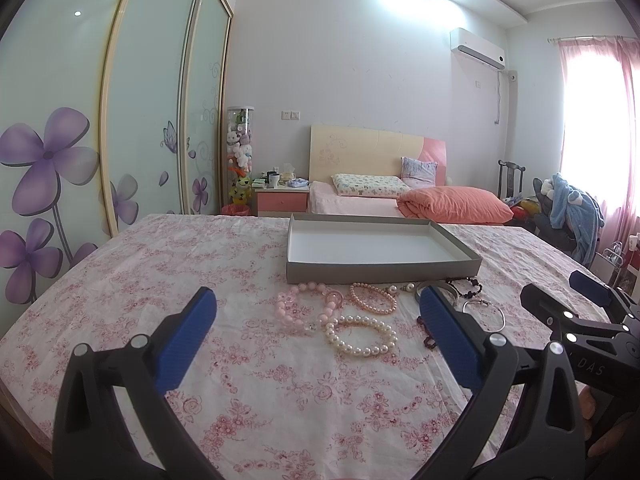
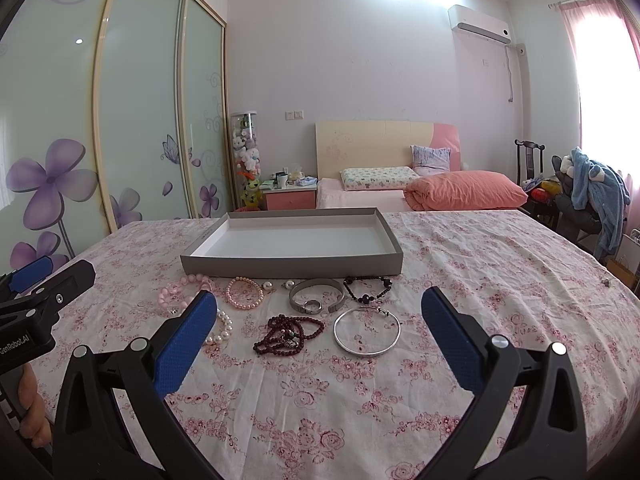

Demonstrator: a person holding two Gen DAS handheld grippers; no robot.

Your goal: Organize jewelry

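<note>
1. Both tongs are up and waiting: the left gripper [image 1: 316, 308] has its blue pads spread wide and empty, and the right gripper [image 2: 316, 308] is just as wide apart, holding nothing.
2. Both hover over the flowered cloth [image 2: 500, 272], short of the jewelry, touching none of it.
3. In front of the left one lie the white pearl bracelet [image 1: 362, 336] and the pale pink bead bracelet [image 1: 296, 308], with a smaller pink pearl bracelet [image 1: 372, 298] behind them.
4. In front of the right one: dark red beads [image 2: 288, 334] in a heap, a thin silver bangle [image 2: 367, 331], a metal watch [image 2: 316, 300] and a black bead bracelet [image 2: 368, 290].
5. Beyond them all sits the grey tray [image 2: 292, 266], inside bare.
6. My read: we're at the very start, nothing sorted yet.
7. The next move calls for lowering onto one piece, probably the bangle for the right; it lies flat, so a pad must get under or across its rim, then lift into the tray.
</note>
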